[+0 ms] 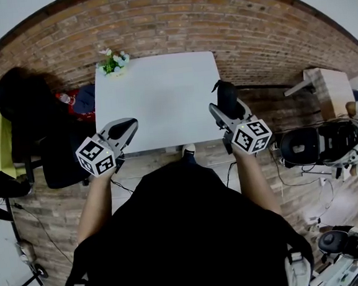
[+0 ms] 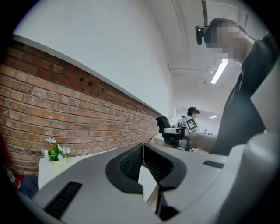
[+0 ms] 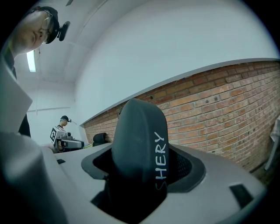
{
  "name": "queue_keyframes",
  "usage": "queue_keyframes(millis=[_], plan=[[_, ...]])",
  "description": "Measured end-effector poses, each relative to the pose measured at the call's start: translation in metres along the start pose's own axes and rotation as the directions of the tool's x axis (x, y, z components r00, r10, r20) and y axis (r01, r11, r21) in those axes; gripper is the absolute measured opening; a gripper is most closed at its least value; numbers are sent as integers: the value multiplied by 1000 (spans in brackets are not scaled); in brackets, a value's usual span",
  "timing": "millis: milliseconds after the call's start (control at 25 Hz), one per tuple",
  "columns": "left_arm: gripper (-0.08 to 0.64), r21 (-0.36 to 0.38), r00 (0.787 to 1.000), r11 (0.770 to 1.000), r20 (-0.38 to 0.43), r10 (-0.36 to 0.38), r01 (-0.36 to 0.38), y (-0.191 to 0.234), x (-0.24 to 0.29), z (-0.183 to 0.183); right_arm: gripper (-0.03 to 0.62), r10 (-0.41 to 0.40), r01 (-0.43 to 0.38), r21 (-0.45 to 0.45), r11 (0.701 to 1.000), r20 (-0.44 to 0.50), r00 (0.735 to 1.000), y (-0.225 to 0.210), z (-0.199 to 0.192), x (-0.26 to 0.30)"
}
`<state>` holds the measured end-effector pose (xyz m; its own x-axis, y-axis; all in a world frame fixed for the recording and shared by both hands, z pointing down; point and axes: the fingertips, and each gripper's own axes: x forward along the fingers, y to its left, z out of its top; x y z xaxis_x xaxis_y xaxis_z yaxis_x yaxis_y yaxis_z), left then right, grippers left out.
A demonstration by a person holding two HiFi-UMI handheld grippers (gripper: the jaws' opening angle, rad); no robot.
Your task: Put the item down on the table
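clamping the dark case [image 3: 138, 144] in the right tool [image 1: 226, 111], jaws pressing on its lower part, rounded top and white lettering sticking up out of them. hovering it at the near right corner of the white surface [image 1: 162, 97], seemingly lifted clear and partly out over the edge. holding the left tool [image 1: 125, 130] at the near left edge, jaws together with nothing between them, well apart from the case.

judging the put-down as not yet begun. probably calling for carrying the case inward first, over the bare middle of the surface, since letting go here is risking a tumble off the edge. then lowering straight down, tilting the tool so the case is meeting the surface on a broad side or flat end rather than on a rounded corner. easing the jaws apart only once the case is resting, and backing out along the jaws' own line to avoid dragging it. staying well apart from the flowers [image 1: 113, 62] at the far left corner.
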<state>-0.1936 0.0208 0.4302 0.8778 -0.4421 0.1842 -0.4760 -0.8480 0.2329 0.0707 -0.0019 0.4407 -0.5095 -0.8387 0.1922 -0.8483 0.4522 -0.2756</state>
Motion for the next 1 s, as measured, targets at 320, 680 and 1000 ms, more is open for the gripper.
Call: queue_keyframes(millis=[320, 680, 1000], plan=[[14, -18, 1000, 1000, -4, 22, -22, 12, 9, -2, 352, 12, -12, 2, 1000, -19, 1000, -13, 1, 14], [14, -31, 999, 999, -8, 36, -37, 26, 33, 0, 352, 26, -26, 6, 1000, -37, 999, -38, 2, 31], [14, -45, 999, 998, -11, 39, -39, 36, 57, 2, 352, 38, -38, 8, 999, -50, 998, -59, 9, 46]])
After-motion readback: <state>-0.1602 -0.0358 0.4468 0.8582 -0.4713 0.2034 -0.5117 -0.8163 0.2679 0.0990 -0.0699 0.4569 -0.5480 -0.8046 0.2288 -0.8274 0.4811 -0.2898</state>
